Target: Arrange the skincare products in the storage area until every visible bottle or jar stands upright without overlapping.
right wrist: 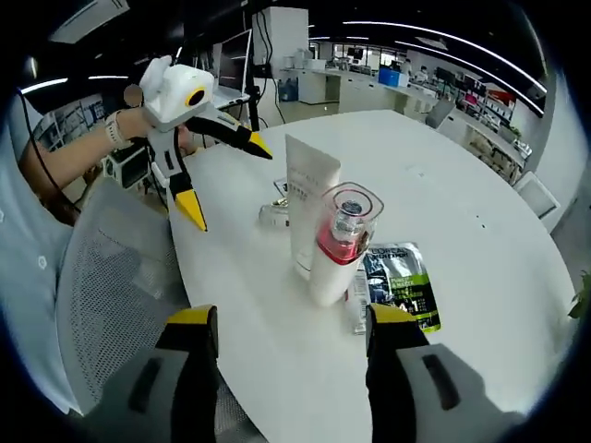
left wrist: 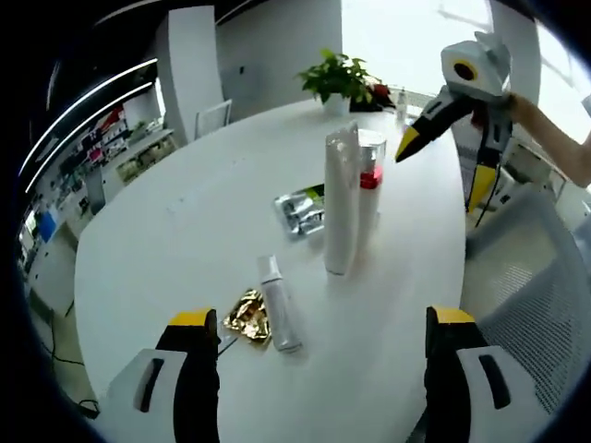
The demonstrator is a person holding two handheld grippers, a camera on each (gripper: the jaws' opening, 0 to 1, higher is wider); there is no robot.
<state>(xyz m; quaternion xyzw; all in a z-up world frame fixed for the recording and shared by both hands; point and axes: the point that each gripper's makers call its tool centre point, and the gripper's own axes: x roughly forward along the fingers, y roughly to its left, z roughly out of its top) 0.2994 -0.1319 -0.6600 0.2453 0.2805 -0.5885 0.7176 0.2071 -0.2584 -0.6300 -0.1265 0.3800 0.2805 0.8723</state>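
A tall white tube (left wrist: 340,198) (right wrist: 309,198) stands upright on its cap at the middle of the white table (left wrist: 185,231). Touching it is an upright bottle with a clear cap and red collar (left wrist: 371,175) (right wrist: 340,242). A small white tube (left wrist: 280,312) (right wrist: 274,214) lies flat beside a gold foil sachet (left wrist: 247,317). Silver and green sachets (left wrist: 303,209) (right wrist: 399,281) lie flat by the bottle. My left gripper (left wrist: 321,317) (right wrist: 228,180) is open, short of the lying tube. My right gripper (right wrist: 292,317) (left wrist: 443,166) is open in the air near the bottle, holding nothing.
A potted plant (left wrist: 340,78) stands at the table's far end with small bottles beside it. A grey mesh chair (left wrist: 531,305) (right wrist: 111,277) sits against the table edge. A person's arm (right wrist: 74,157) reaches over the chair. Desks and shelves fill the room behind.
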